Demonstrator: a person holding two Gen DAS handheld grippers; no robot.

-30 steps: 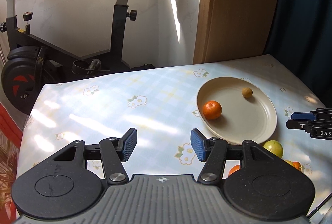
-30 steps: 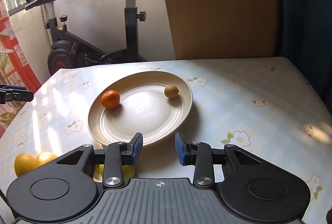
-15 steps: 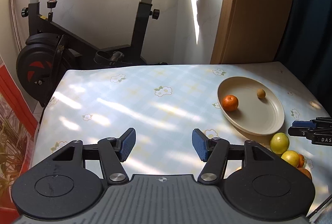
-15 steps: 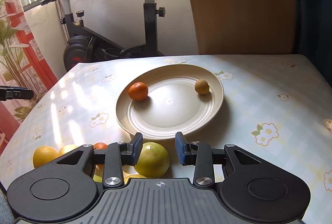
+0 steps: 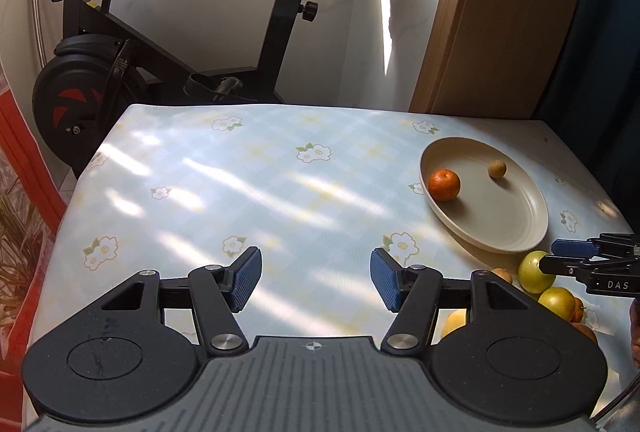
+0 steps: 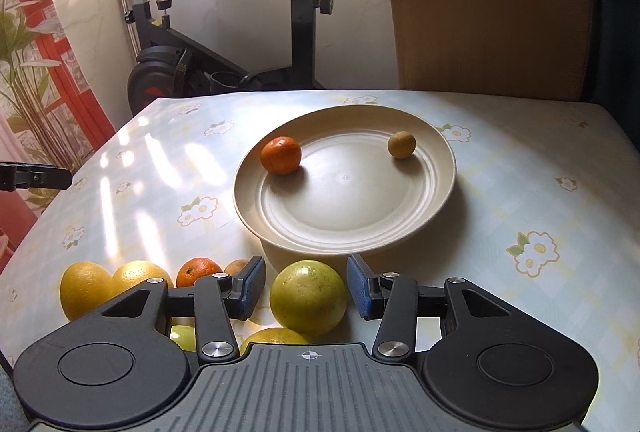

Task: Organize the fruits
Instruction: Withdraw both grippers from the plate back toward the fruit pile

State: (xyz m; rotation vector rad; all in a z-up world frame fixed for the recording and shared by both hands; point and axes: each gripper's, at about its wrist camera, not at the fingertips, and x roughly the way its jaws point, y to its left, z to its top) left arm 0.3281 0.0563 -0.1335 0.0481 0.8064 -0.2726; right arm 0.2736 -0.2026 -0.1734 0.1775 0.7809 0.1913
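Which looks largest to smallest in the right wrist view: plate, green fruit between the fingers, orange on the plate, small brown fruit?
1. plate
2. green fruit, though nearness to the camera enlarges it
3. orange
4. small brown fruit

A plate [image 6: 436, 188] sits on the table [image 6: 520, 168], toward its far right side. On the plate, a tangerine [image 6: 280, 155] lies at the left and a small round fruit [image 6: 401, 145] at the far right, well apart. A cluster of fruits lies on the table just before the plate; the foremost one [image 6: 308, 297] sits between the right gripper's [image 6: 306, 287] opening fingers [image 6: 362, 292]. Behind the table stands an exercise bike [image 5: 120, 44], with a wooden panel [image 6: 492, 4] to its right.
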